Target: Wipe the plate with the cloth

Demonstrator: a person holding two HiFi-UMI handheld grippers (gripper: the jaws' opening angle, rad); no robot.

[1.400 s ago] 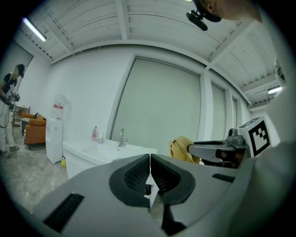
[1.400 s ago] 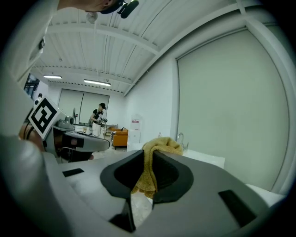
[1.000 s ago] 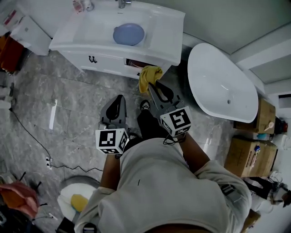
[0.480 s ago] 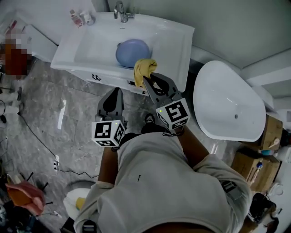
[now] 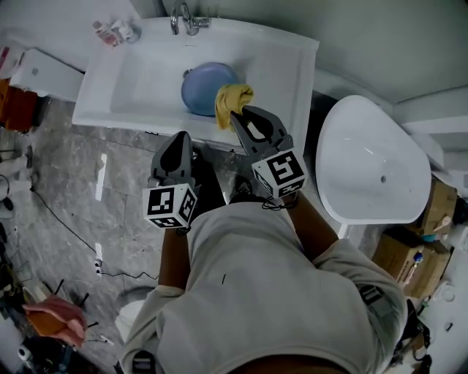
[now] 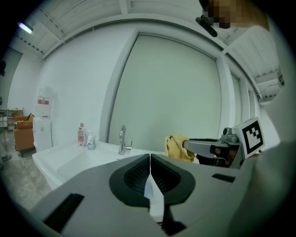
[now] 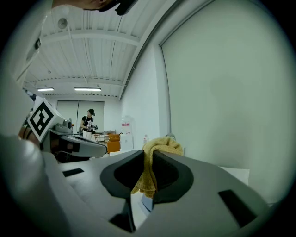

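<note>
Pinching crumpled yellow cloth (image 5: 232,101): right gripper (image 5: 239,117) jaws, near round blue plate (image 5: 199,88).

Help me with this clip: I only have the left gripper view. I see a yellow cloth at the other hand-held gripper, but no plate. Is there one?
Observer: Yes. The head view shows a blue plate lying in the sink basin, just in front of the faucet.
Operator: Is the cloth actually gripped?
Observer: The right gripper view shows the right hand-held gripper shut on the yellow cloth, which bunches up above the jaws.
Operator: Is the cloth on the plate?
Observer: In the head view the cloth overlaps the plate's right edge, but from above I cannot tell whether they touch.
</note>
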